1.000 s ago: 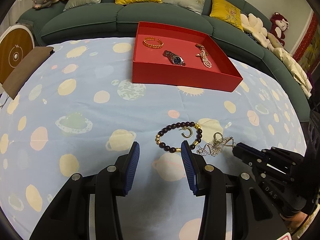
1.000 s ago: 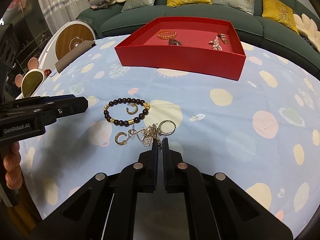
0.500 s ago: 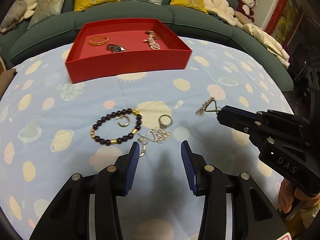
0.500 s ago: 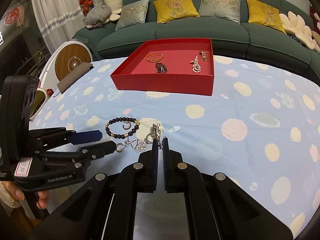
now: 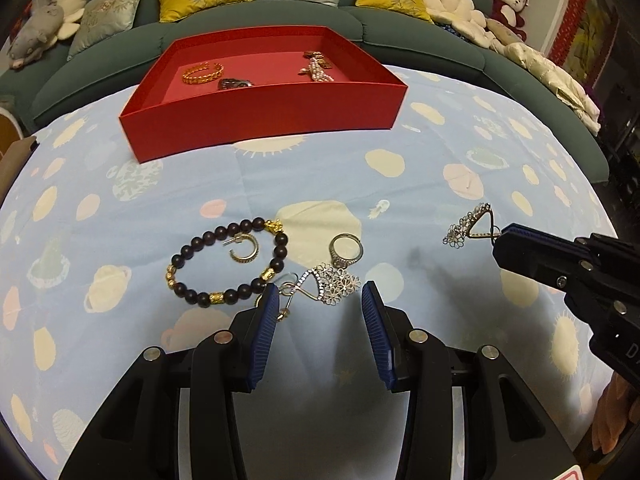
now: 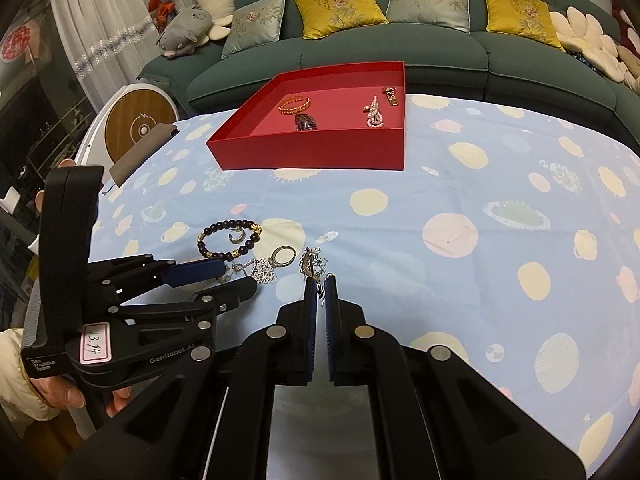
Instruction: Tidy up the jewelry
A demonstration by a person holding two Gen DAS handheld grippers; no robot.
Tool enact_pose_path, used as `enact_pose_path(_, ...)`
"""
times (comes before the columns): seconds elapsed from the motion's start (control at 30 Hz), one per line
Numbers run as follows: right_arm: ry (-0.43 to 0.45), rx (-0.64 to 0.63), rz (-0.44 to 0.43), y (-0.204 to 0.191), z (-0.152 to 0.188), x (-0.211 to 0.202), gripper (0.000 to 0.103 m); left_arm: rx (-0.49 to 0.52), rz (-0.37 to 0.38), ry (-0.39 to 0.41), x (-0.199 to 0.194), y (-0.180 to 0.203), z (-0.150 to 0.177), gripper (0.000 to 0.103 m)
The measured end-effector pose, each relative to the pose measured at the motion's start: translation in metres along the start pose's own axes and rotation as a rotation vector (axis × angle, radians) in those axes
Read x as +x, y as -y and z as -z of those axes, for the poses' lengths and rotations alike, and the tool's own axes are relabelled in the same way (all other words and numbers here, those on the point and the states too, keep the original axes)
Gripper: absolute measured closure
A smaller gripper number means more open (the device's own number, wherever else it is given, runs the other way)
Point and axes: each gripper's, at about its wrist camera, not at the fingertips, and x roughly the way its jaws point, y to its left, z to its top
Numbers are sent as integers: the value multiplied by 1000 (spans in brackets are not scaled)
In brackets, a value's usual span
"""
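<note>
**Earring lifted clear of the pile**

Since a second ago, your right gripper (image 6: 319, 280) has carried the triangular earring (image 5: 472, 226) off the surface, jaws clenched on its hook. Your left gripper (image 5: 316, 300) hovers, jaws released, around the matching earring (image 5: 332, 282), beside the ring (image 5: 346, 249) and bead bracelet (image 5: 224, 264).

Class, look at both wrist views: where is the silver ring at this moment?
The silver ring lies on the blue cloth just right of the dark bead bracelet, touching the flower-cluster earring, ahead of the open left gripper.
</note>
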Motion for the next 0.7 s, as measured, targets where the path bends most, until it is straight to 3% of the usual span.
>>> enact_pose_path(0.07, 4, 1, 0, 1, -1, -1, 100, 44, -27, 15, 2, 6, 0, 71)
enact_pose_path(0.2, 4, 13, 2, 7, 0, -2, 100, 75, -16, 22, 4, 10, -4, 103)
enact_pose_path(0.37, 5, 26, 5, 11, 1, -3, 100, 87, 10, 16, 0, 14, -4, 103)
enact_pose_path(0.57, 16, 35, 5, 16, -1, -9, 100, 19, 138, 44, -38, 1, -1, 103)
enact_pose_path(0.7, 11, 29, 0, 15, 1, -9, 100, 7, 127, 29, -42, -6, 9, 103)
